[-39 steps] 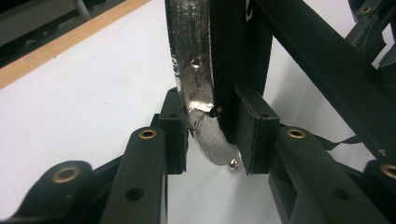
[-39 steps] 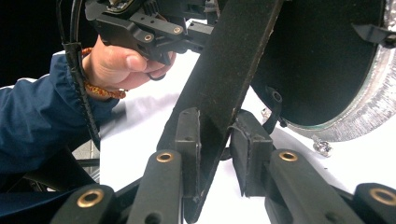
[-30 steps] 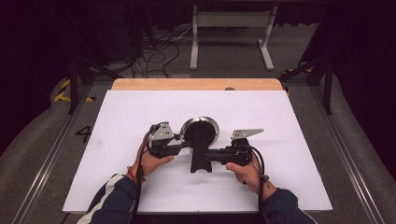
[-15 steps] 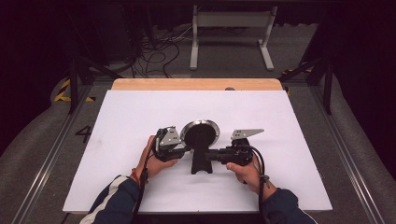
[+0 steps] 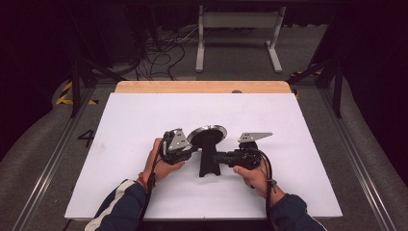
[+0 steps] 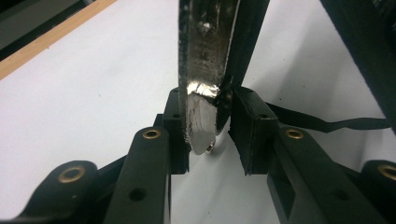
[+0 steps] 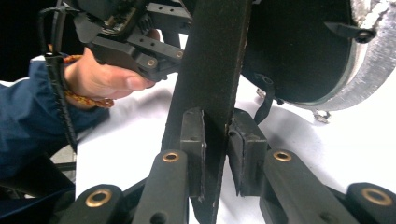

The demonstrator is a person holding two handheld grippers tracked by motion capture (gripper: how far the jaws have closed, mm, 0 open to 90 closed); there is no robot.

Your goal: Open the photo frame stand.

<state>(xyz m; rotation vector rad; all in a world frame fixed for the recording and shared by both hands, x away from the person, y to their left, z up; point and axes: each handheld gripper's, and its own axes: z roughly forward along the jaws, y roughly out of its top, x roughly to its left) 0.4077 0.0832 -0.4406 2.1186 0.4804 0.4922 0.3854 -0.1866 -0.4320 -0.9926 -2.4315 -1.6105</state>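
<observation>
While upright on the table, disc (image 5: 208,133) edge inside left claw (image 6: 210,140), stand (image 5: 210,159) in right claw's (image 7: 217,154) squeeze

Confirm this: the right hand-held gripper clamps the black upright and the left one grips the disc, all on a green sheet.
Not quite: the sheet is white, as the high view shows. The right hand-held gripper does clamp the black upright, and the left hand-held gripper grips the disc.

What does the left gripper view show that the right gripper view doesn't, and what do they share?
Left gripper view: the left gripper closed on the disc at its silver rim, and the wooden edge of the table. Right gripper view: the right gripper clamped on the black stand, with the left hand and blue sleeve behind. Shared: the disc and the white table top.
</observation>
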